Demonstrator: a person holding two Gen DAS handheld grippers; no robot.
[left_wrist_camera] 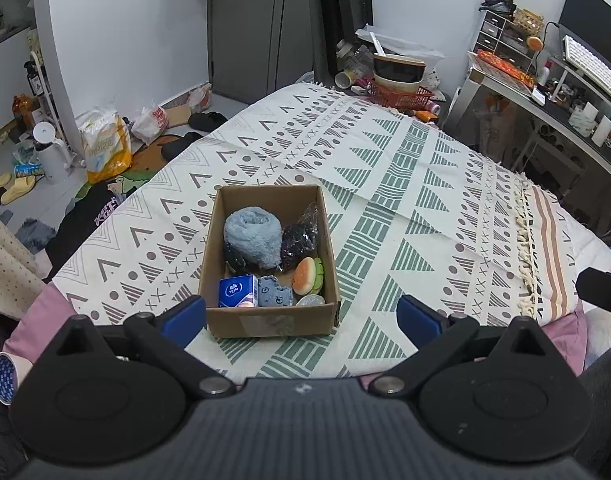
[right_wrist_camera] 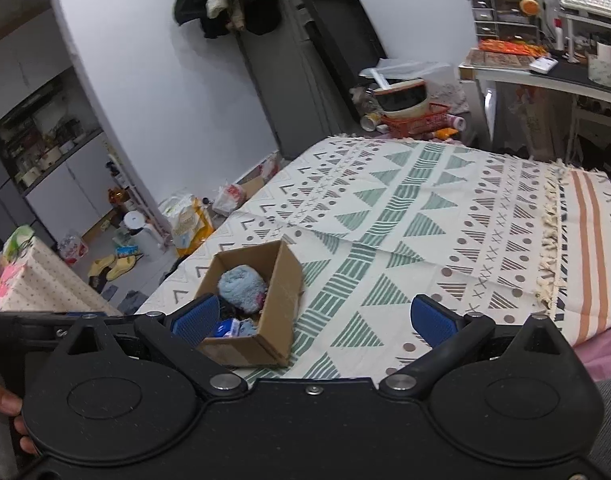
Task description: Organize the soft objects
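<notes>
Sitting near the front edge of a bed spread with a cream blanket patterned in green and grey triangles [left_wrist_camera: 385,184], an open brown cardboard box [left_wrist_camera: 271,322] holds the soft things: a rolled pale blue fluffy towel [left_wrist_camera: 252,236], a dark crinkled plastic bag [left_wrist_camera: 299,240], a squishy toy burger [left_wrist_camera: 307,276], a small blue tissue packet [left_wrist_camera: 238,291] and a blue patterned cloth [left_wrist_camera: 275,291], packed side by side. Both tools hover low over the near edge of the bed, held back from the box. The left gripper [left_wrist_camera: 301,316] has its blue pads spread wide, empty, straddling the box front. The right gripper [right_wrist_camera: 314,316] is likewise spread and empty, with the box to its left; the sorting looks finished or paused
</notes>
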